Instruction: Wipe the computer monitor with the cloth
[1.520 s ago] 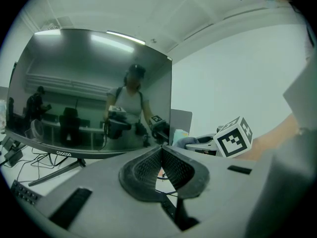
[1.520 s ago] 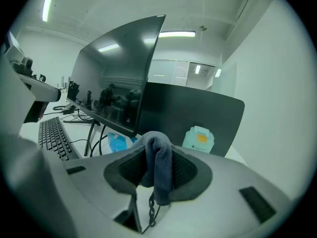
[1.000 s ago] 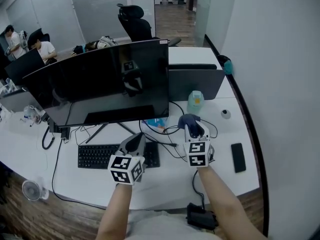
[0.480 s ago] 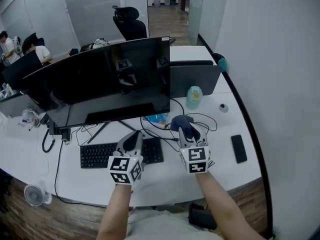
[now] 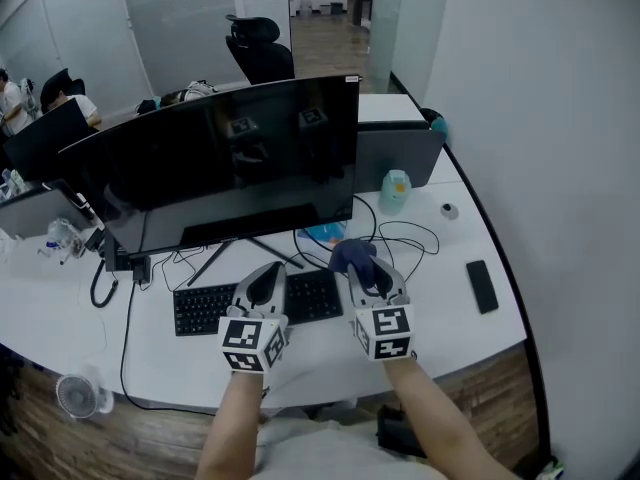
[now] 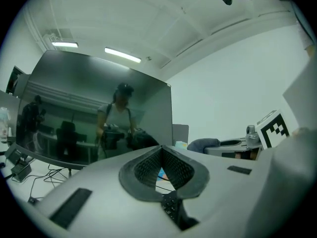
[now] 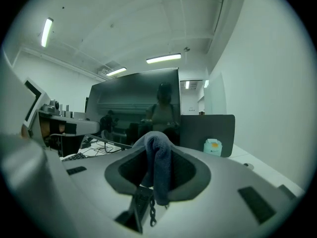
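Note:
The wide curved monitor [image 5: 230, 163] stands dark on the white desk [image 5: 420, 308], its screen showing reflections. A dark blue cloth [image 5: 351, 255] is pinched in my right gripper [image 5: 362, 269], which is shut on it just in front of the screen's lower right corner. In the right gripper view the cloth [image 7: 158, 167] hangs folded between the jaws, with the monitor [image 7: 136, 105] ahead. My left gripper [image 5: 266, 281] hovers over the keyboard [image 5: 258, 303], shut with nothing in it; its jaws meet in the left gripper view [image 6: 161, 150] facing the monitor [image 6: 94, 118].
A teal bottle [image 5: 394, 191] and a grey divider panel [image 5: 400, 158] stand right of the monitor. A black phone [image 5: 482, 286] lies near the desk's right edge. Cables [image 5: 395, 240] loop under the screen. An office chair [image 5: 260, 53] stands behind the desk; a white wall runs along the right.
Both grippers have drifted left and closer to the monitor's lower edge; the right gripper carried the cloth with it. The view shifted so the monitor sits more central.

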Tool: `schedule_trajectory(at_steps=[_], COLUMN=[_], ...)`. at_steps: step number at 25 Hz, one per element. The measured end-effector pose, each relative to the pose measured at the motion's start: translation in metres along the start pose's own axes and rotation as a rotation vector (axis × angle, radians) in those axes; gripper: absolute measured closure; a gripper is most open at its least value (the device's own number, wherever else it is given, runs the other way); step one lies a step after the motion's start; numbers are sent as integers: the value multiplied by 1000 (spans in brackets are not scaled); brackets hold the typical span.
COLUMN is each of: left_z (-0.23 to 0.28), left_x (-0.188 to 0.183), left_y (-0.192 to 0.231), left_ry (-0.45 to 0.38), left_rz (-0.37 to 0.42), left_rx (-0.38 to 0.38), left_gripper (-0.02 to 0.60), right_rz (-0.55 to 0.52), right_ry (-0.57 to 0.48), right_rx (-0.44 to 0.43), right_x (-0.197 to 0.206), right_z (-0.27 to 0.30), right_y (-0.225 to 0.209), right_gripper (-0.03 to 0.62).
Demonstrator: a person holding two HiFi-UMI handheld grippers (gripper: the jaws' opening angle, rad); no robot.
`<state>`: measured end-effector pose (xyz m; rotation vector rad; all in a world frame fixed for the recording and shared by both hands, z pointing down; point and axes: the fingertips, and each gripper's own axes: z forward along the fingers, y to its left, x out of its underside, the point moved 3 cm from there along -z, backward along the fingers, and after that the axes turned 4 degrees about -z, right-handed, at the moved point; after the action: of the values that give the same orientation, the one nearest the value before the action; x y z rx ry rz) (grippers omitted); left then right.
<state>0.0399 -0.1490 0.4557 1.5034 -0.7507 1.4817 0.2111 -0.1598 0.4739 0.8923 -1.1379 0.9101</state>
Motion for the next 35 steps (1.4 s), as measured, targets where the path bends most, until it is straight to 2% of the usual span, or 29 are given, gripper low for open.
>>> schedule_trajectory(at_steps=[6, 15, 26, 31, 35], left_z=[-27, -66, -98, -102, -104], left_x=[-3, -13, -31, -36, -40], left_y=[18, 33, 37, 35, 37], left_ry=[-7, -69, -138, -148, -150], left_rz=[-7, -37, 4, 33, 55], left_rx=[-12, -26, -38, -25, -15], left_gripper=[574, 574, 574, 574, 574], right_rz=[-31, -39, -75, -83, -78], right_ry=[-39, -92, -114, -96, -94], right_rx=[-54, -138, -193, -227, -219], right_x=[-12, -41, -61, -60, -60], right_z=[-11, -21, -35, -33, -31], right_y=[44, 102, 143, 159, 166], right_gripper=[479, 479, 479, 479, 479])
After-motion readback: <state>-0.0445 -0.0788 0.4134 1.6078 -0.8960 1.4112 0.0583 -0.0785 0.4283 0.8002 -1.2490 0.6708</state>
